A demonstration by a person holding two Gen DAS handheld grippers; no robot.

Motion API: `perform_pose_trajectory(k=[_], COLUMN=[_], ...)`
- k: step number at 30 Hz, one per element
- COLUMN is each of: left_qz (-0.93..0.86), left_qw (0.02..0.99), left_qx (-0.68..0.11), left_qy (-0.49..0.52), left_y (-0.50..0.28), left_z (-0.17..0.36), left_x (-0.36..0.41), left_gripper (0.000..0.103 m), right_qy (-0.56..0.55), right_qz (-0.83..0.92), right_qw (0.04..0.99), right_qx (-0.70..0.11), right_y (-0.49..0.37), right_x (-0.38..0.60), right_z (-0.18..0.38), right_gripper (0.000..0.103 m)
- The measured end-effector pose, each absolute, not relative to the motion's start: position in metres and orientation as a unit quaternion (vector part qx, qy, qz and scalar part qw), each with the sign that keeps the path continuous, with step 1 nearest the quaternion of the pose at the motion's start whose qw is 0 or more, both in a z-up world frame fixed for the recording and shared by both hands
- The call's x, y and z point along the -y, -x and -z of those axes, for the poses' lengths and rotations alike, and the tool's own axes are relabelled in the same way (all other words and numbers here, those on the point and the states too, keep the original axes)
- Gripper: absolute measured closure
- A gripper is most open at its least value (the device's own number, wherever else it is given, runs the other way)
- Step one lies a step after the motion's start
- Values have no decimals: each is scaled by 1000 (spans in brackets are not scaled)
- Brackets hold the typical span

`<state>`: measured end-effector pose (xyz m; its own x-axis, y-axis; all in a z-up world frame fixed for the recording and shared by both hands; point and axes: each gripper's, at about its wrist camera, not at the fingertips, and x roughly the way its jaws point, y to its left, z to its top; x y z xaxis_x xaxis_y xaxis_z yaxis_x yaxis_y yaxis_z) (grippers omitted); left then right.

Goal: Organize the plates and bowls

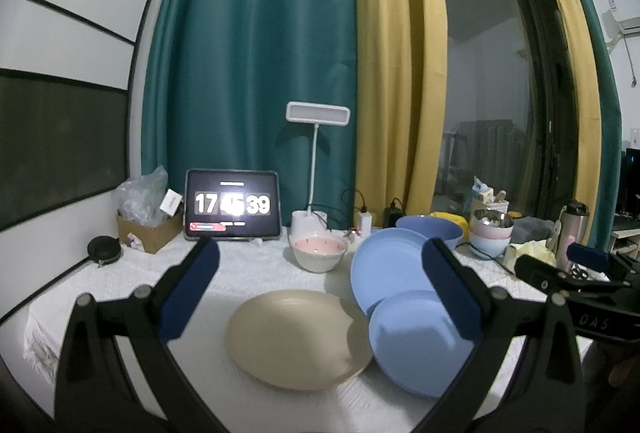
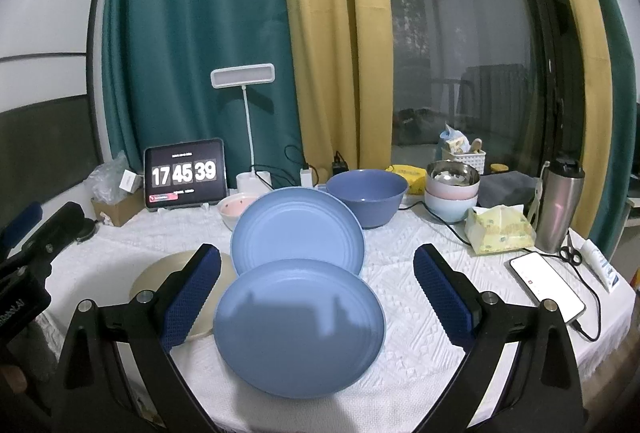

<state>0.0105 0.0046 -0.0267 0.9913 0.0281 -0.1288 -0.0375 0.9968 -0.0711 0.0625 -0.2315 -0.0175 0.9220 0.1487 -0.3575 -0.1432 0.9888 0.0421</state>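
I hold my right claw point(image 2: 316, 293) wide over the near blue plate point(image 2: 299, 327), which overlaps the far blue plate point(image 2: 297, 229); my left claw point(image 1: 320, 289), equally wide, faces the beige plate point(image 1: 296, 339) on the table point(image 2: 420, 353).

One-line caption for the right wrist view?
Open right claw hovers over two overlapping blue plates beside a beige plate on the white tablecloth.

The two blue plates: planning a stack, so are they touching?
Touching. The right wrist view shows the near blue plate overlapping the far blue plate, hiding its front rim.
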Motion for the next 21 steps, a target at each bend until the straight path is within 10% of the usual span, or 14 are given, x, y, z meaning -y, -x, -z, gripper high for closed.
perform_pose_trajectory(k=[21], left_qz=[29], left_qw=[985], left_qx=[-168], left_qy=[10], left_y=[-71], left_z=[81], left_x=[20], left_gripper=[2], right_qy=[-30], right_qz=[-52], right_qw=[965], right_qx=[-255], right_y=[-108], right_x=[266], right_z=[71], right_gripper=[17])
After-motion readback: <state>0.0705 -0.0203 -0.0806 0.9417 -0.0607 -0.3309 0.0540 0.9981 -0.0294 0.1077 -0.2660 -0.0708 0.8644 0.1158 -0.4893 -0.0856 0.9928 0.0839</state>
